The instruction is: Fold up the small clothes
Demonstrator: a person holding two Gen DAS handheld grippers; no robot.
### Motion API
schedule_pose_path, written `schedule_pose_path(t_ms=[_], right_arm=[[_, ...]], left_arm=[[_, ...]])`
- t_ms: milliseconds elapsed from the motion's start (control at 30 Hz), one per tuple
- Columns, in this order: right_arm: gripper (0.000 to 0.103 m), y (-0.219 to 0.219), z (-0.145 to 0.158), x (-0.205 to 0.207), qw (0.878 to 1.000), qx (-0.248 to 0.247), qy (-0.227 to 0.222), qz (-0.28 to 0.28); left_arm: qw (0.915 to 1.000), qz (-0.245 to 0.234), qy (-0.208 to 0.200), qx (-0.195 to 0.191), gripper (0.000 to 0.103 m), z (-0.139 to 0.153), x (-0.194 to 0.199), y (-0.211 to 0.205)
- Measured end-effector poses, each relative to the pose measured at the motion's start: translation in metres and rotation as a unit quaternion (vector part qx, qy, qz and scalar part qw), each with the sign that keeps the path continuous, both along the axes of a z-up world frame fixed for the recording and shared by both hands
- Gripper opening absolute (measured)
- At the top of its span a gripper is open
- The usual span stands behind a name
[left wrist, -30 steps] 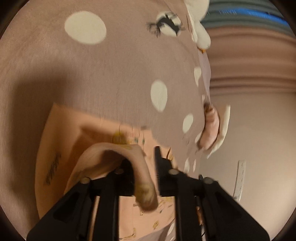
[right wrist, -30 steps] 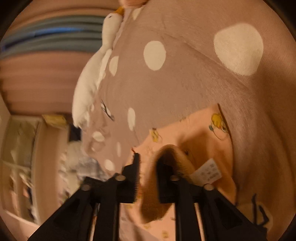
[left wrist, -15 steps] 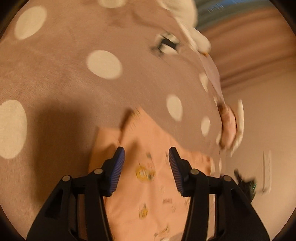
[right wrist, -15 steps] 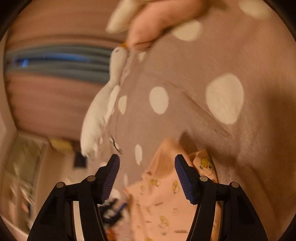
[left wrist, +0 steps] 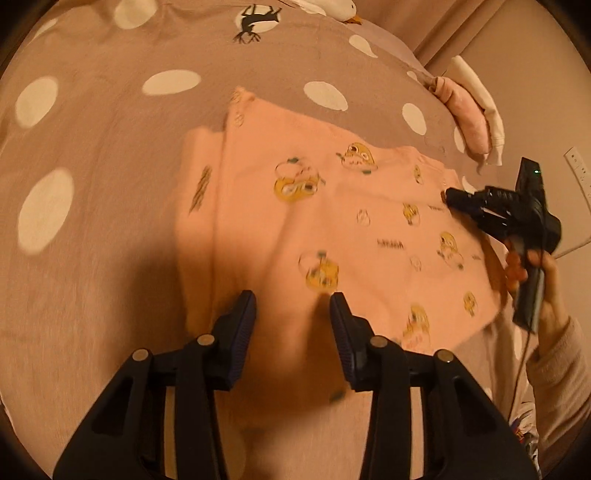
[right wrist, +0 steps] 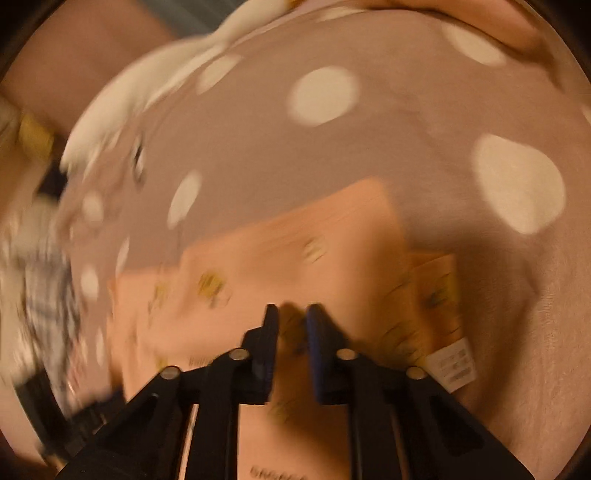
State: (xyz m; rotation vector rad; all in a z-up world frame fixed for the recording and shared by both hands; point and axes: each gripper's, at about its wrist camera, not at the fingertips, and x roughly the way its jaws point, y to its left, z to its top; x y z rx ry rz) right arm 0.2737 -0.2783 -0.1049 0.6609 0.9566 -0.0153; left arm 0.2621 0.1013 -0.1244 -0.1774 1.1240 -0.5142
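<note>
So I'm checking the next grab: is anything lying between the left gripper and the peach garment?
Nothing visible. The left gripper hangs right over the peach garment, jaws closing with only bare cloth below them. The right gripper is shut at the garment's far edge, clear of the left.

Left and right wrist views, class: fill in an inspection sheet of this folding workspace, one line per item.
Surface: bedspread, dusty pink with white dots, one dot bearing a black bird print.
Job's things: peach garment with yellow cartoon prints, lying spread on the bedspread; white care label at one edge.
Clutter: white goose plush at the far edge; pink and white folded cloth near the wall.
Grippers: left tongs over the garment, jaws closing, apparently gripping nothing; right tongs shut over the garment, a pinch not clear through blur.
Cables: thin cable trailing from the right tool.
Surroundings: wall with a white socket plate.
</note>
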Motion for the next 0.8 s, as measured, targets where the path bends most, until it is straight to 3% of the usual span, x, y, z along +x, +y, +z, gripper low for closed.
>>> schedule_pose_path(t_ms=[67, 133, 300, 433, 533, 600, 667, 800], right_arm=[[0.011, -0.008, 0.006, -0.011, 1.000, -0.012, -0.001, -0.021], [0.013, -0.004, 0.021, -0.030, 0.998, -0.061, -0.004, -0.011], [0.028, 0.036, 0.043, -0.083, 0.989, -0.079, -0.058, 0.113], [0.028, 0.065, 0.027, -0.127, 0.973, -0.143, -0.029, 0.179], [0.028, 0.072, 0.008, -0.143, 0.961, -0.204, 0.009, 0.187], [0.028, 0.071, 0.003, -0.160, 0.956, -0.217, 0.004, 0.195], [0.028, 0.066, 0.006, -0.173, 0.955, -0.222, 0.007, 0.195], [0.029, 0.057, 0.014, -0.182, 0.961, -0.209, 0.011, 0.181]], left_arm=[[0.9999, 0.004, 0.007, -0.008, 0.041, -0.003, -0.011, 0.011], [0.9998, 0.003, 0.012, -0.017, 0.041, -0.003, -0.023, 0.017], [0.9996, 0.013, 0.010, -0.022, 0.041, -0.004, -0.041, 0.024], [0.9990, 0.025, 0.014, -0.034, 0.041, -0.003, -0.043, 0.025], [0.9982, 0.030, 0.018, -0.048, 0.041, 0.000, -0.049, 0.033], [0.9974, 0.036, 0.020, -0.058, 0.047, 0.002, -0.053, 0.041], [0.9974, 0.046, 0.015, -0.055, 0.055, 0.004, -0.057, 0.050], [0.9941, 0.076, 0.021, -0.074, 0.057, 0.004, -0.047, 0.067]])
